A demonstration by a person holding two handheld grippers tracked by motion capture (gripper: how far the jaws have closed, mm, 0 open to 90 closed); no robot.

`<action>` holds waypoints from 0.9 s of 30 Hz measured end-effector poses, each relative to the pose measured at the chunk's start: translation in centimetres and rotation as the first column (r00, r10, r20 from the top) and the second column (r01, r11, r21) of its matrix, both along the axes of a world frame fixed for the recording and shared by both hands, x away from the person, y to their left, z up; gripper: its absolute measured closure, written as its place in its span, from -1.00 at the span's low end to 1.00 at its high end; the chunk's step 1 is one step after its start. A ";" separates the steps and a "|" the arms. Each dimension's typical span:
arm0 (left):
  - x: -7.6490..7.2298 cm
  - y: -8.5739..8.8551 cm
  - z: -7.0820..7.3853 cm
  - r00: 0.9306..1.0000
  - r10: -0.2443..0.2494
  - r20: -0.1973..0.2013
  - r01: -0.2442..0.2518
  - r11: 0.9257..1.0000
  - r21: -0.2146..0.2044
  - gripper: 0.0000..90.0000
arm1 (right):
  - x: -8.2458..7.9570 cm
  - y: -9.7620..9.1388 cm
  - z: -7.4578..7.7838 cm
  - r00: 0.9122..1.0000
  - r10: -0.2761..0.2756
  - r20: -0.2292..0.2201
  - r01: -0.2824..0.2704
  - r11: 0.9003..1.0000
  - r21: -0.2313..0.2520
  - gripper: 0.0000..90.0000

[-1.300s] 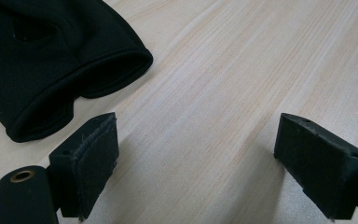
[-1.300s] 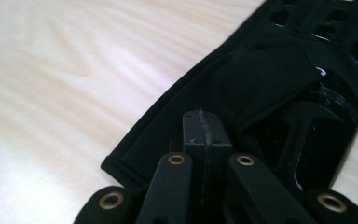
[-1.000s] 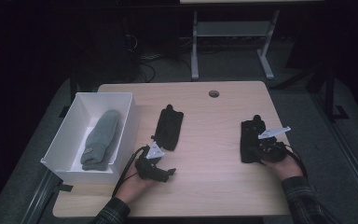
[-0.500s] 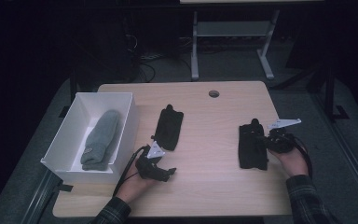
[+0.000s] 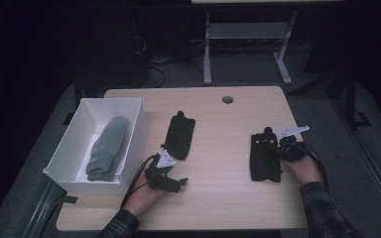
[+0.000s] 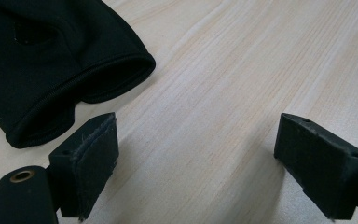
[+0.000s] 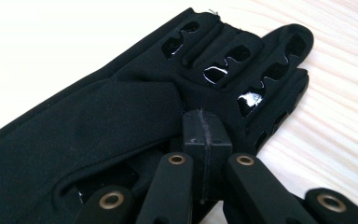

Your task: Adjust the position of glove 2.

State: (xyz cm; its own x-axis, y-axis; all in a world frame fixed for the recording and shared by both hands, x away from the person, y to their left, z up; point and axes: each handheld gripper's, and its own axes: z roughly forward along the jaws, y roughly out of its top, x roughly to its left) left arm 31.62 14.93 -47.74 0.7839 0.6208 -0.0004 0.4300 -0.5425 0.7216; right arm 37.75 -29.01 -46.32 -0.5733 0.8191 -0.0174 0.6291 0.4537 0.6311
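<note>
Two black gloves lie on the wooden table (image 5: 218,208). The left glove (image 5: 180,136) (image 6: 51,70) is near the middle, cuff toward me. My left gripper (image 5: 180,184) (image 6: 205,158) rests just in front of that cuff, open, with bare wood between its pads. The right glove (image 5: 264,158) (image 7: 121,116) lies flat at the right, fingers pointing away. My right gripper (image 5: 282,147) (image 7: 200,128) is at that glove's right edge, pads pressed together on a raised fold of its fabric.
A white box (image 5: 135,131) stands at the table's left edge and holds a grey mitten (image 5: 106,148). A cable hole (image 5: 227,99) sits near the far edge. Beyond the table, a metal stand (image 5: 243,37) and cables are on the dark floor.
My right hand has shifted right, from over the right glove to its right edge, and the glove now lies flatter and a little nearer to me. The left gripper has stayed put.
</note>
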 end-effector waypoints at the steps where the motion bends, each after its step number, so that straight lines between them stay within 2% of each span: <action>1: 0.0 0.0 0.0 1.000 0.000 0.000 0.000 1.000 0.000 -0.71 | -0.2 0.3 0.0 1.000 0.016 0.000 -0.016 1.000 0.004 1.00; 6: 0.0 0.0 0.0 1.000 0.000 0.000 0.000 1.000 0.000 -0.71 | -1.6 2.2 0.1 0.995 0.100 -0.001 -0.100 0.995 -0.002 1.00; 8: 0.0 0.0 0.0 1.000 0.000 0.000 0.000 1.000 0.000 -0.71 | -1.8 2.4 0.1 0.995 0.103 -0.004 -0.103 0.995 -0.001 1.00; 13: 0.0 0.0 0.0 1.000 0.000 0.001 0.000 1.000 0.000 -0.71 | -3.7 4.1 0.1 0.993 0.114 -0.015 -0.114 0.993 0.025 1.00; 15: 0.0 0.0 0.0 1.000 -0.001 0.001 0.001 1.000 0.000 -0.71 | -4.8 5.1 0.1 0.990 0.139 -0.019 -0.139 0.990 0.028 1.00; 17: 0.0 0.0 0.0 1.000 -0.003 0.006 0.003 1.000 0.004 -0.71 | -5.0 5.4 0.1 0.989 0.145 -0.018 -0.145 0.989 0.027 1.00; 19: 0.0 0.0 0.0 1.000 0.005 0.000 -0.005 1.000 -0.007 -0.71 | -6.0 6.2 0.2 0.986 0.167 -0.020 -0.167 0.986 0.027 1.00; 24: 0.0 0.0 0.0 1.000 -0.001 -0.003 0.001 1.000 0.004 -0.71 | -7.0 6.9 0.2 0.979 0.202 -0.018 -0.201 0.979 0.013 1.00; 26: 0.0 0.0 0.0 1.000 -0.002 -0.003 0.002 1.000 0.005 -0.71 | -7.0 7.0 0.2 0.980 0.199 -0.017 -0.199 0.980 0.010 1.00; 27: 0.0 0.0 0.0 1.000 -0.003 -0.002 0.003 1.000 0.007 -0.71 | -7.0 6.9 0.3 0.978 0.210 -0.013 -0.210 0.978 0.010 0.95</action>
State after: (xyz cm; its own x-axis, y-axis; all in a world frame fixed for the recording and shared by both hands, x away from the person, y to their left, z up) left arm 31.63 14.98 -47.72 0.7859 0.6184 0.0027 0.4296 -0.5490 0.7169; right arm 30.79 -22.12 -46.04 -0.7327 0.6805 -0.0019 0.5290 0.5713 0.6275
